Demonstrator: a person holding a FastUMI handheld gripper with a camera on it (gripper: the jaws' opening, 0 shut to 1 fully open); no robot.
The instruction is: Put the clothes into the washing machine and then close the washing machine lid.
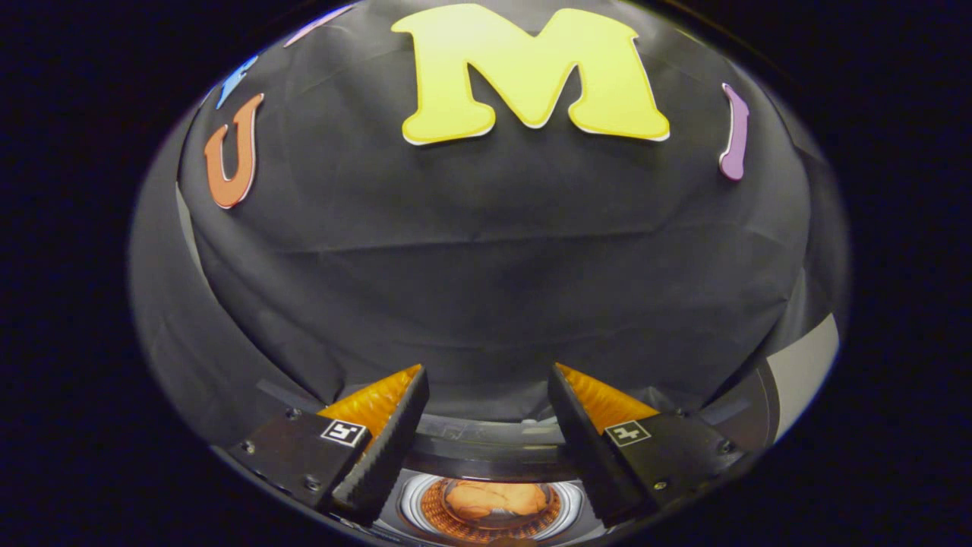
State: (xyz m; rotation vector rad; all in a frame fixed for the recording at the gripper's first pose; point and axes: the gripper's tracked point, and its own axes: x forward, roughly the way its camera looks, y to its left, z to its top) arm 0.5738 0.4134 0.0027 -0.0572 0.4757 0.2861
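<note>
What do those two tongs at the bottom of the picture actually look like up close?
The tongs are two wedge-shaped fingers tapering to points, with ridged, toothed inner faces. Each sits on a dark blocky mount with visible screws, and each mount carries a small square black-and-white marker. They stand apart, with nothing between them.

A creased black cloth wall (486, 251) fills the booth, dimly lit, with a pale grey panel (809, 365) beside it.

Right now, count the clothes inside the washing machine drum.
1: an orange garment bunched in the washing machine drum, below the open gripper. More could lie hidden beneath.
</note>
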